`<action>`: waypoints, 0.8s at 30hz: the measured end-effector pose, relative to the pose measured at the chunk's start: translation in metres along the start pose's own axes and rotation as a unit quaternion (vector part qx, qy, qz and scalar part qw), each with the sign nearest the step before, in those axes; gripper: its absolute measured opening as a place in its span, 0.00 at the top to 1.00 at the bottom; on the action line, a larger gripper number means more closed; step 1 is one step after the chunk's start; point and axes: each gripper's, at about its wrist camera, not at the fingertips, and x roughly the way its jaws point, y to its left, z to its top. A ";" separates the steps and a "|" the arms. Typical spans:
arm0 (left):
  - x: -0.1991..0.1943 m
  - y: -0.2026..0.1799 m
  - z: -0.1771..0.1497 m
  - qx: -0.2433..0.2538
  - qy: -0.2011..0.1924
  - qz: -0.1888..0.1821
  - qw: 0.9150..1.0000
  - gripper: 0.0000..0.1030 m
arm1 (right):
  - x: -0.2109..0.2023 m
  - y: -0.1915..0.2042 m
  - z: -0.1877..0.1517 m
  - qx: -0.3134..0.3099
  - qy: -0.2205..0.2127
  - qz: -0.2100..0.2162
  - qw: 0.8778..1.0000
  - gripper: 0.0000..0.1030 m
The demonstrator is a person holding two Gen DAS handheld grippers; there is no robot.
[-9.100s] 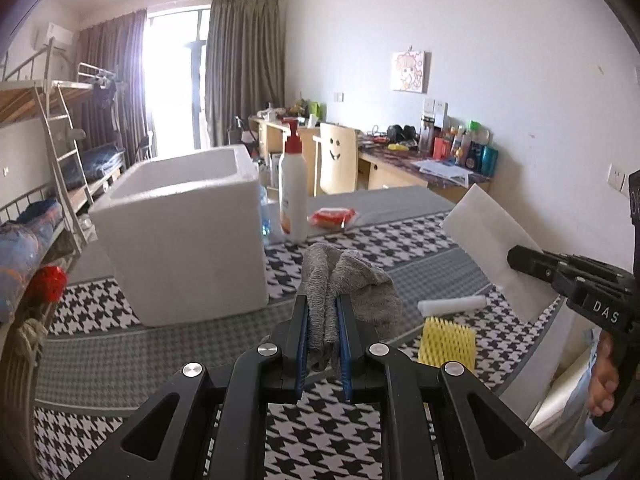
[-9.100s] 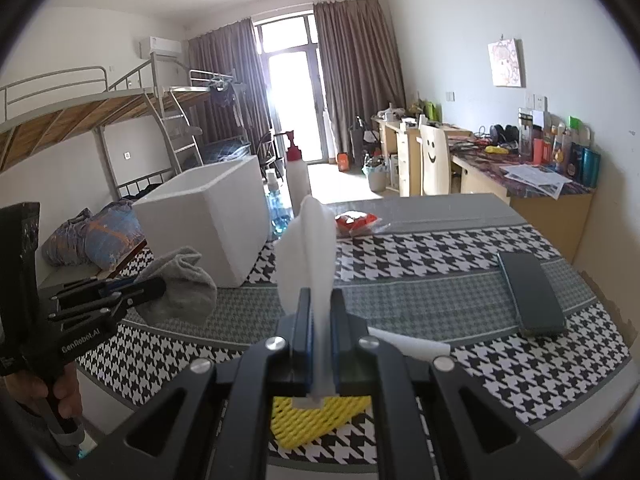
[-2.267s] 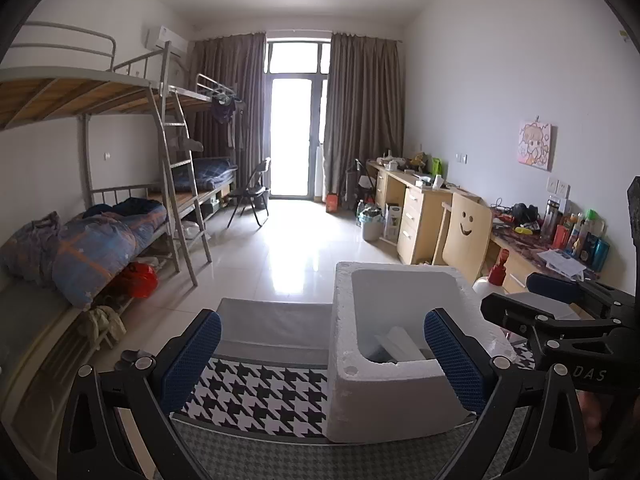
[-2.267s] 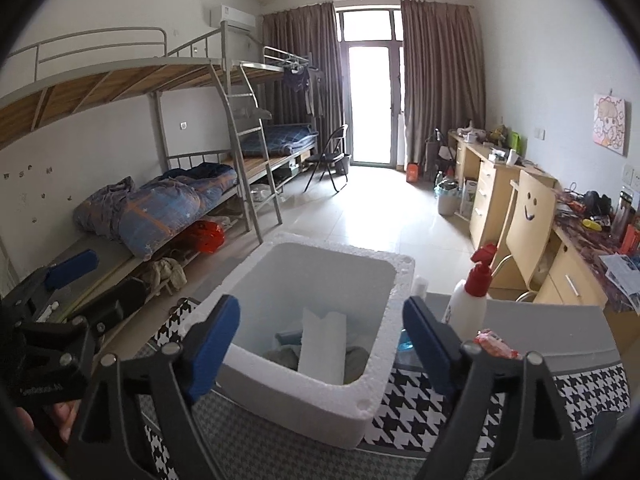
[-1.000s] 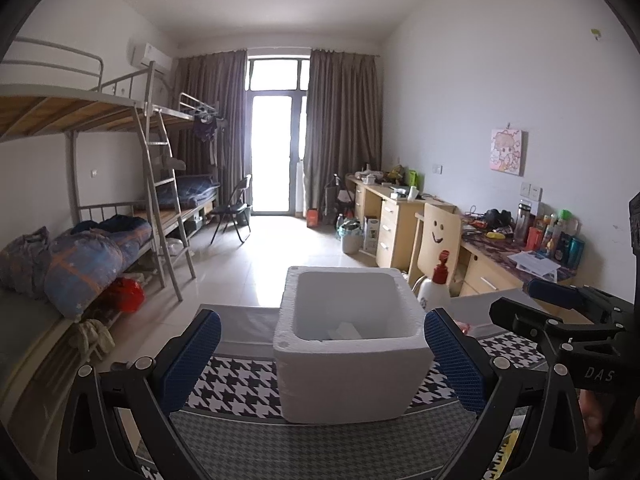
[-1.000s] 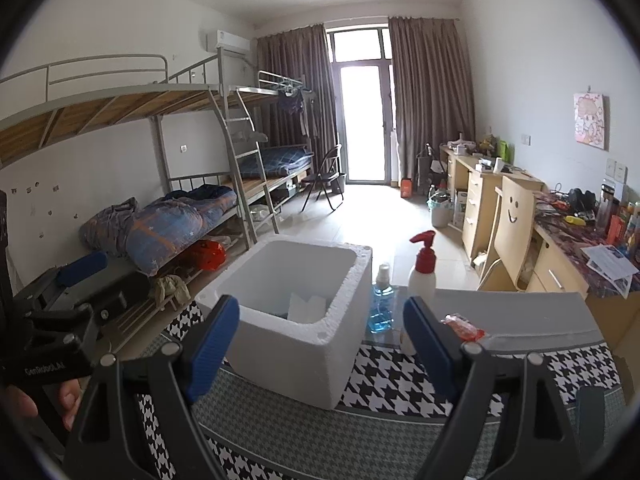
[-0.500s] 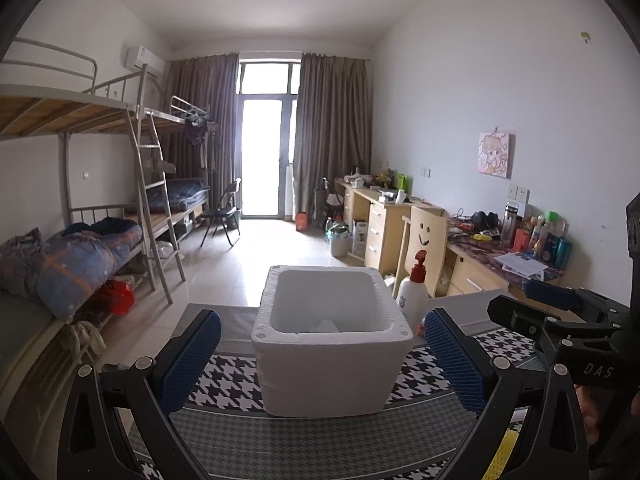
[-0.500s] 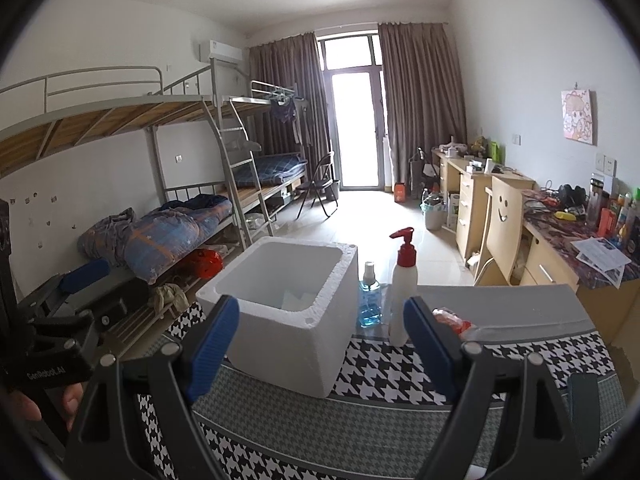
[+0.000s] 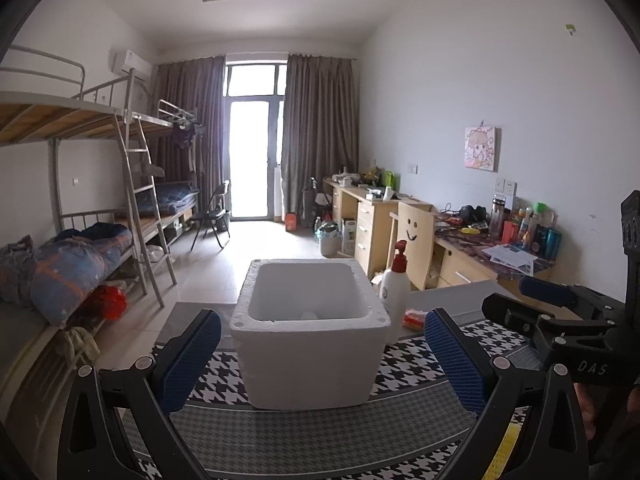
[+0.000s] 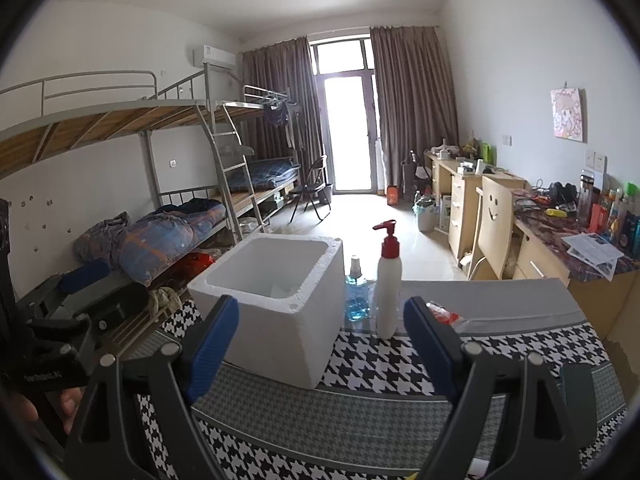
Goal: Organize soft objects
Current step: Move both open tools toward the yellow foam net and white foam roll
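A white foam box (image 9: pixel 310 356) stands on the houndstooth tablecloth; it also shows in the right wrist view (image 10: pixel 276 312). A sliver of white foam sheet (image 9: pixel 308 315) shows inside it, also seen from the right (image 10: pixel 282 291). My left gripper (image 9: pixel 320 360) is open and empty, held back from the box. My right gripper (image 10: pixel 322 344) is open and empty, to the right of the box. A yellow sponge edge (image 9: pixel 505 454) lies at the lower right of the left wrist view.
A white pump bottle (image 10: pixel 389 286) and a blue liquid bottle (image 10: pixel 356 294) stand right of the box, with a red packet (image 9: pixel 414 316) nearby. A dark case (image 10: pixel 576 388) lies at the table's right. Bunk beds stand left, desks right.
Both grippers have drawn back from over the box, so it looks smaller and farther. Earlier they held a grey cloth and a white sheet; both grippers are now empty.
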 end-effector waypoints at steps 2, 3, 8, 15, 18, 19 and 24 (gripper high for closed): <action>-0.001 -0.002 -0.001 -0.001 0.000 -0.006 1.000 0.01 | -0.001 -0.002 -0.003 0.002 -0.001 0.001 1.000 0.14; -0.001 -0.002 -0.002 -0.002 -0.001 -0.008 1.000 0.01 | -0.002 -0.003 -0.004 0.003 -0.001 0.000 1.000 0.09; 0.000 -0.010 -0.007 -0.002 0.002 -0.016 1.000 0.01 | -0.012 -0.001 -0.012 -0.007 -0.018 -0.019 1.000 0.05; -0.002 -0.014 -0.013 -0.001 0.003 -0.023 1.000 0.01 | -0.018 -0.006 -0.018 -0.003 -0.018 -0.025 1.000 0.04; -0.003 -0.016 -0.014 -0.003 0.004 -0.030 1.000 0.01 | -0.020 -0.007 -0.019 0.001 -0.020 -0.028 0.999 0.04; -0.004 -0.017 -0.015 -0.002 0.003 -0.032 0.999 0.01 | -0.021 -0.008 -0.020 0.003 -0.020 -0.030 0.999 0.04; -0.005 -0.019 -0.016 -0.002 0.002 -0.038 0.999 0.01 | -0.025 -0.009 -0.024 0.003 -0.021 -0.038 0.999 0.04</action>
